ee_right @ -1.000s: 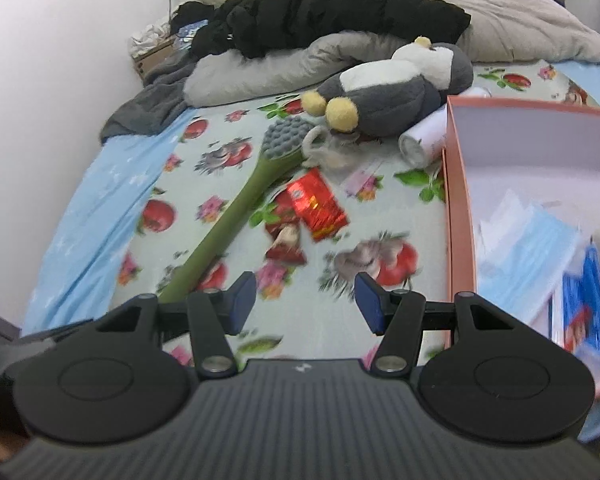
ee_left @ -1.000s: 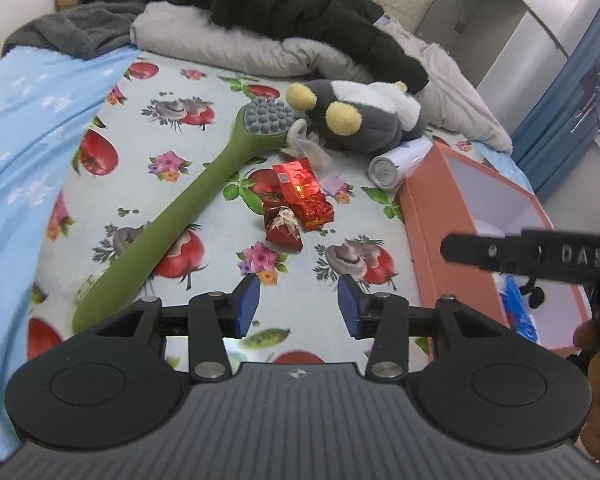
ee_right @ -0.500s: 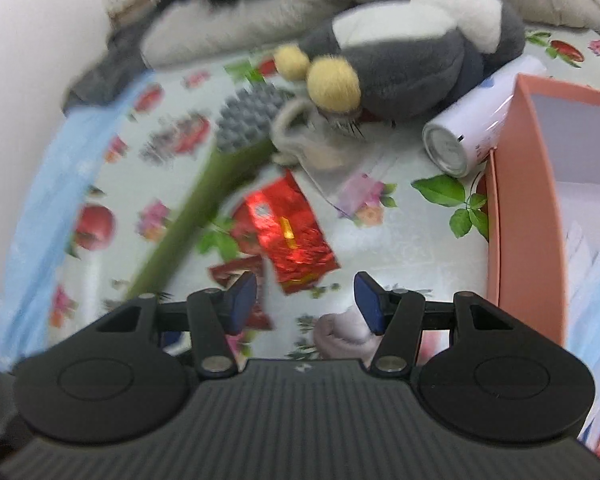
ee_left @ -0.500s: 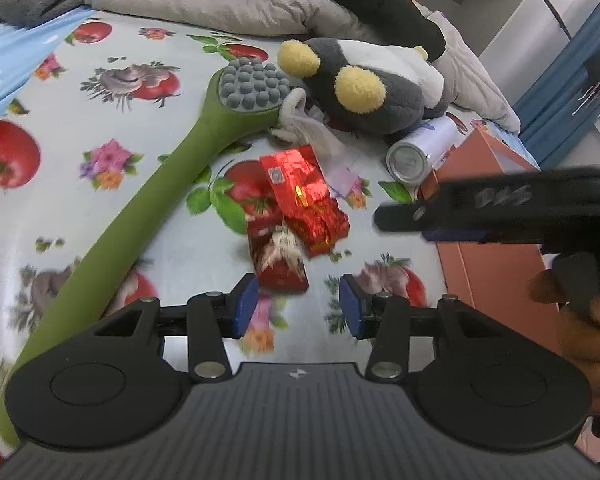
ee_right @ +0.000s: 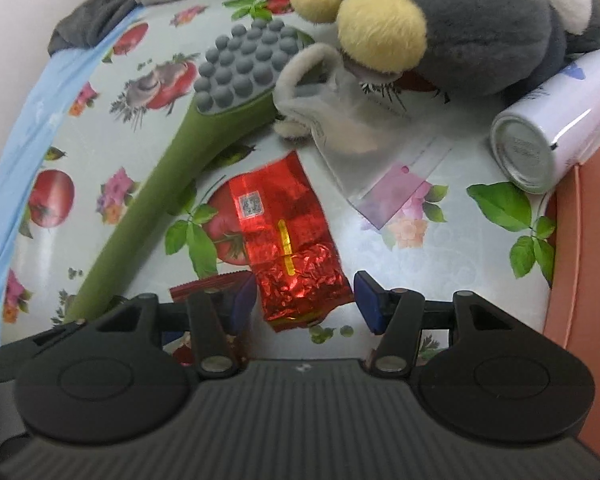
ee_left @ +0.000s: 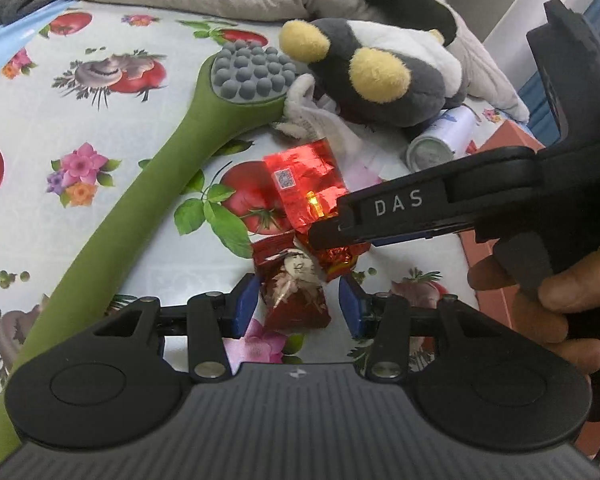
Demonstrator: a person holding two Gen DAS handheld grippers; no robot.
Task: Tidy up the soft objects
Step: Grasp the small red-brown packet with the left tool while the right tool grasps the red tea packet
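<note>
A dark red snack packet (ee_left: 294, 296) lies on the flowered sheet between the fingers of my left gripper (ee_left: 298, 306), which is open with a gap at the pads. Just beyond it lies a shiny red foil packet (ee_right: 288, 240). Its near end sits between the fingers of my open right gripper (ee_right: 305, 300), the pads close beside it and not pressing. In the left wrist view the right gripper (ee_left: 332, 232) reaches in from the right over the foil packet (ee_left: 300, 176). A grey and white plush toy (ee_right: 480, 28) with yellow feet lies further back.
A long green massage hammer (ee_left: 148, 192) with a grey knobbed head lies at the left. A white cloth glove (ee_right: 312, 92) and a clear plastic bag (ee_right: 396, 176) lie by the plush. A white can (ee_right: 540, 140) rests against the orange box (ee_right: 580, 240) at the right. Bedding is piled behind.
Both grippers have come down and forward over the two red packets. The right gripper has swung in from the right edge of the left wrist view to the foil packet.
</note>
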